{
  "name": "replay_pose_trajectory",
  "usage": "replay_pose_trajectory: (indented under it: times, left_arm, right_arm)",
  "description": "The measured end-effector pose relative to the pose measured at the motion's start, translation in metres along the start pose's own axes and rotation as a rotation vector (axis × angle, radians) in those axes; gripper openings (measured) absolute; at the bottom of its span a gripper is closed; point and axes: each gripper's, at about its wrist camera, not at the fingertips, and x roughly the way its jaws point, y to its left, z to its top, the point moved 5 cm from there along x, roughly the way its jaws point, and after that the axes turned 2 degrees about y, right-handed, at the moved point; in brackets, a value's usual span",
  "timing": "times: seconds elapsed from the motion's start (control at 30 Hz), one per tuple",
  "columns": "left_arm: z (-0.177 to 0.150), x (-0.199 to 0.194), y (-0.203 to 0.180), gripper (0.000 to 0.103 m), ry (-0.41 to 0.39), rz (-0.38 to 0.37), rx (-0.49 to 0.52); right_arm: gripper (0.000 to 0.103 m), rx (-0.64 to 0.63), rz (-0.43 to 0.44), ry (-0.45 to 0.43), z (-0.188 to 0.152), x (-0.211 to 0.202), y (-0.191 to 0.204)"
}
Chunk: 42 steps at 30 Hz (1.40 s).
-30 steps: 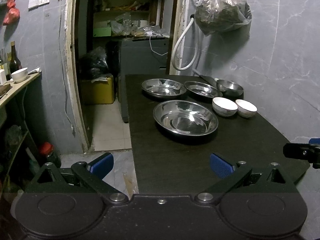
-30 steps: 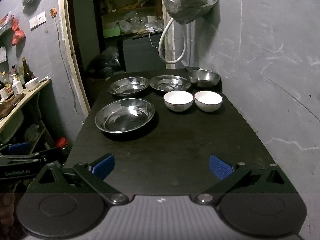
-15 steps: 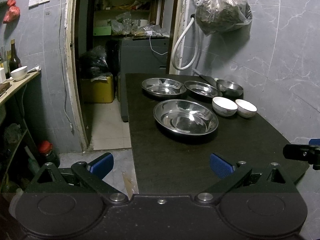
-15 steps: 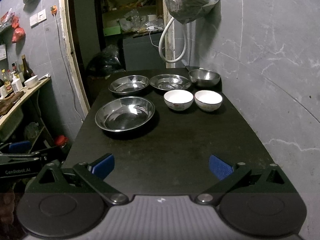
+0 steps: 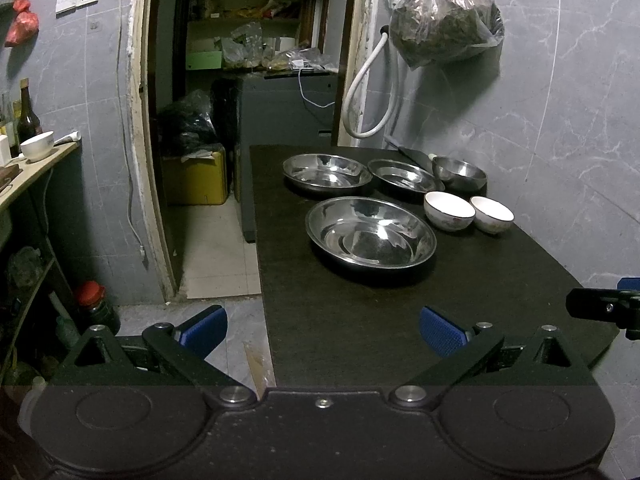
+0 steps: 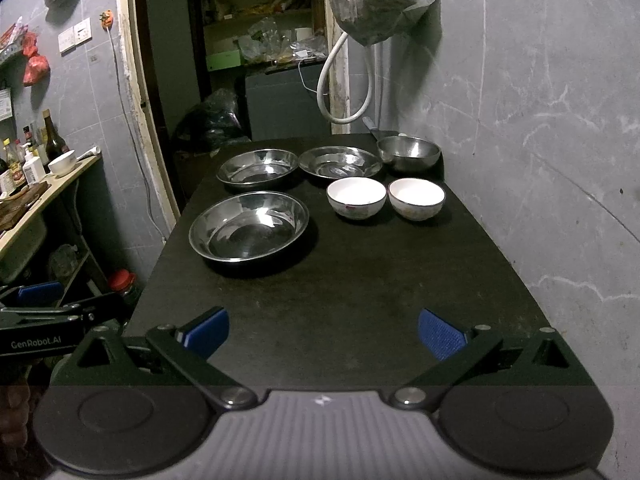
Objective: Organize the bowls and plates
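Black table (image 6: 360, 280): we see it set against the grey wall, carrying all the dishes at its far half.
Large steel plate (image 6: 249, 226): nearest dish, on the table's left side, empty.
Two steel plates (image 6: 259, 167) (image 6: 340, 162): side by side in the far row, just behind the large one.
Steel bowl (image 6: 408, 153): far right corner, beside the second plate.
Two white bowls (image 6: 356, 197) (image 6: 416, 198): side by side, right of the large plate, in front of the steel bowl.
Left gripper (image 5: 322, 330): we hold it at the table's near left edge, fingers spread wide, gripping nothing.
Right gripper (image 6: 323, 330): over the near table end, fingers spread wide, empty.
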Motion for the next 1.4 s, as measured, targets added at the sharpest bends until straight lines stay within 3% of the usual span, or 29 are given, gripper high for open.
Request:
replay_pose_trajectory:
  times: [1.4]
  left_arm:
    - [-0.002, 0.015, -0.003, 0.102, 0.032, 0.005, -0.009]
  right_arm:
    - [0.103, 0.002, 0.000, 0.028, 0.003, 0.006, 0.000]
